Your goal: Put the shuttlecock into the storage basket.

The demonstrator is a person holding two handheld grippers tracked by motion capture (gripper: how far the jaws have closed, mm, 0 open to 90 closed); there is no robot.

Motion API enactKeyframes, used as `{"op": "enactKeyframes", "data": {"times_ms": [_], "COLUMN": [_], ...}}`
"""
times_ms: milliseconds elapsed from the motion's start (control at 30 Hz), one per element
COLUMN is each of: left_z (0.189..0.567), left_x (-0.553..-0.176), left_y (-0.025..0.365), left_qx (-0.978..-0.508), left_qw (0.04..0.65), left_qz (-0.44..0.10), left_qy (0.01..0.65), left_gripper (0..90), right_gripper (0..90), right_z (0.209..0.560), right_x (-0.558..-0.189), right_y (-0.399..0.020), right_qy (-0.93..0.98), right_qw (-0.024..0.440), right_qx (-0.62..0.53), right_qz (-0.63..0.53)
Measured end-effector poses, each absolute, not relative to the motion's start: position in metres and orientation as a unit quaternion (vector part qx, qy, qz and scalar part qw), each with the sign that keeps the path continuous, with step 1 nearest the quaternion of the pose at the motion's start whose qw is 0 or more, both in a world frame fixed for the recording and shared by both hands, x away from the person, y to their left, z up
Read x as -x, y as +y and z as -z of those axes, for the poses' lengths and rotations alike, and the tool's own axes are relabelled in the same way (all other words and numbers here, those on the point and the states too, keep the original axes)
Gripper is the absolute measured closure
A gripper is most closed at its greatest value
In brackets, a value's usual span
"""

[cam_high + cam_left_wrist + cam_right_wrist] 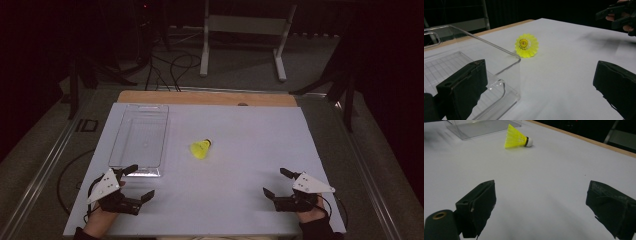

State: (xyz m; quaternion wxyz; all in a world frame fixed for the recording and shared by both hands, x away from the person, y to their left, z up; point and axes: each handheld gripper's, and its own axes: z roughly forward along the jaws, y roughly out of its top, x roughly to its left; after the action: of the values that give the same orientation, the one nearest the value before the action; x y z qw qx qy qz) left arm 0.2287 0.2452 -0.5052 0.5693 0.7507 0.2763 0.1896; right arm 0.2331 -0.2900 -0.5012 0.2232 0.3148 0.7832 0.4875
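Yellow plastic shuttlecock [201,148] lies on its side near the middle of the white bench [240,200], just beside the long right wall of a clear plastic bin [139,136] that stands along the bench's left edge. White cork tip points toward the far edge; the open skirt faces the near edge.

Left gripper [134,184] rests at the near-left corner, jaws wide apart and empty, close against the bin's near end. Right gripper [276,182] rests at the near-right corner, jaws likewise spread and empty, well apart from the shuttlecock.

Assessment: the step in hand appears to be the reach for the shuttlecock, likely for placing in the bin. Recommendations:
- Either gripper can make the approach; the left sits nearer the bin.
- Close across the skirt near the black band or on the cork, where the body is firm; the feathered skirt will flex and may spring out.
- Come down from above with jaws straddling it, since a sideways nudge would roll it.
- Close gently and lift clear of the bin wall before moving over.
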Motion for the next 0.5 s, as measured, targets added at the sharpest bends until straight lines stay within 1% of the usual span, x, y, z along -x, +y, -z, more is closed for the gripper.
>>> {"op": "enactKeyframes", "data": {"times_ms": [267,433,500], "left_z": [0.499,0.486,0.480], "left_x": [-0.228,-0.228,-0.229], "left_y": [0.241,0.240,0.239], "left_qx": [-0.750,-0.754,-0.759], "left_qw": [0.571,0.570,0.564], "left_qz": [-0.183,-0.171,-0.175], "left_qy": [0.279,0.279,0.273], "left_gripper": [0.1,0.1,0.1], "right_gripper": [9.3,9.4,9.4], "right_z": [0.500,0.499,0.499], "right_x": [-0.233,-0.233,-0.233], "right_y": [-0.290,-0.288,-0.287], "right_qy": [0.784,0.785,0.785], "right_qw": [0.225,0.225,0.224], "right_qx": [-0.315,-0.316,-0.316], "right_qz": [-0.485,-0.483,-0.484]}}
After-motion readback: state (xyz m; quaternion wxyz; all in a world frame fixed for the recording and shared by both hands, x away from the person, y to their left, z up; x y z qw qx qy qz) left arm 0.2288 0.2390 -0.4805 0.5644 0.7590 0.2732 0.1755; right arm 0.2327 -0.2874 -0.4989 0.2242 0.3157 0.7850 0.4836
